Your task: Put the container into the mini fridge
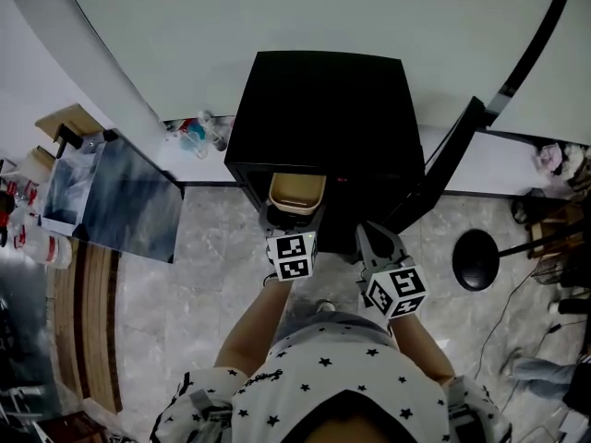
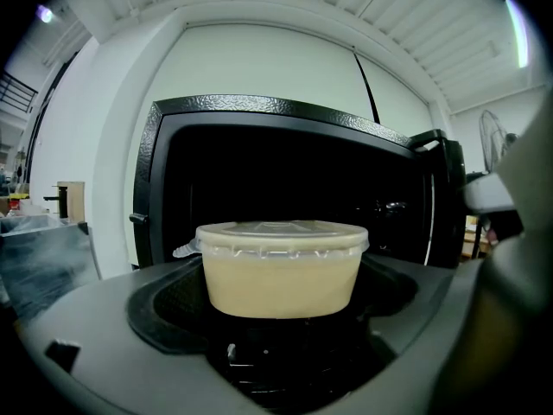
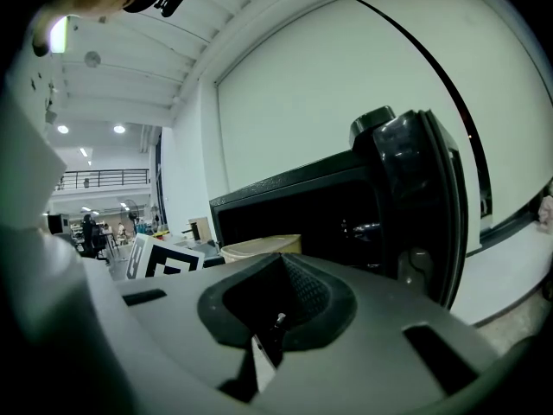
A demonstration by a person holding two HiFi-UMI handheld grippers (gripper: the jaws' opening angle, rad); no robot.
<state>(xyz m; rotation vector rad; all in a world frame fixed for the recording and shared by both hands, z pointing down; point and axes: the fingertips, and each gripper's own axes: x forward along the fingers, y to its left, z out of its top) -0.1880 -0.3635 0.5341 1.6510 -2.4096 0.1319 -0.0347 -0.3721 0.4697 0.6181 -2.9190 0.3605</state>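
a: container (image 2: 281,266) first: a pale tub with a clear lid on, upright and level, clamped in the left claw (image 1: 294,218), 1 jaw on each side of it.

b: and where's it sitting against the mini fridge (image 1: 323,100)?

a: right at the mouth. from the head view the tub is at the front edge of the black box, just under its top lip. in the left gripper view the dark opening fills everything behind the tub, dead ahead along the claw's own line.

b: so the way in is straight forward?

a: that's my read. the tub is wider than tall and the opening looks roomy around it, so a level push should do it. i can't make out a shelf inside, it's too dark.

b: door (image 1: 443,169)?

a: swung open on the right side, clear of the tub's path.

b: the right claw (image 1: 372,238)?

a: jaws together, nothing in them, hanging just beside the left 1 and slightly further back from the opening. the left is the nearer 1 and it has the load.
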